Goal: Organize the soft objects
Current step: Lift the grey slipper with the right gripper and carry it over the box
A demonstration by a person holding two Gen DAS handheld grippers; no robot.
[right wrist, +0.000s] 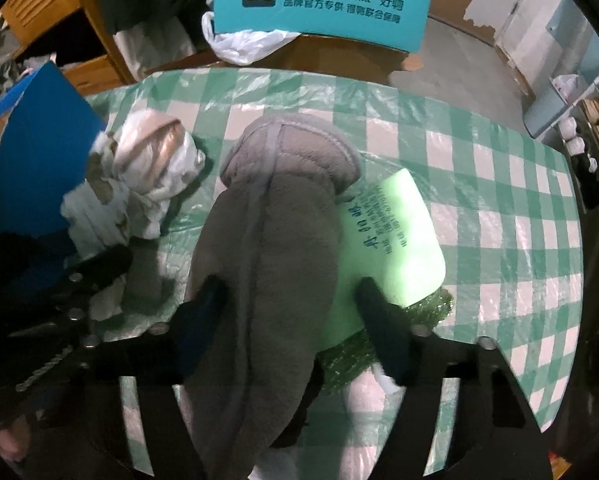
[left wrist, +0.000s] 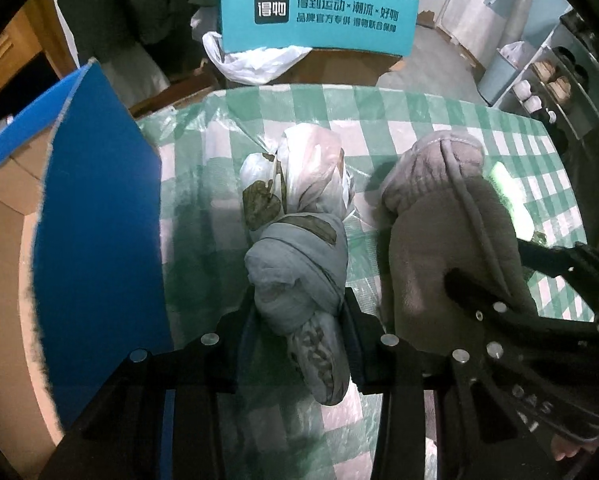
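Note:
My left gripper (left wrist: 299,320) is shut on a knotted pale scarf with a leaf print (left wrist: 295,240), which hangs over the green checked table (left wrist: 399,108). The scarf also shows in the right wrist view (right wrist: 139,168). My right gripper (right wrist: 291,300) has its jaws around a grey plush garment (right wrist: 267,240); the jaws stand wide and touch its sides. The garment also shows in the left wrist view (left wrist: 439,208), to the right of the scarf. Under it lies a light green sponge (right wrist: 395,240) with a dark green scrub side.
A blue-lidded cardboard box (left wrist: 99,220) stands open at the left table edge. Behind the table is a teal box flap (left wrist: 319,12) with white plastic bags. A shelf with shoes (left wrist: 551,84) stands at the far right.

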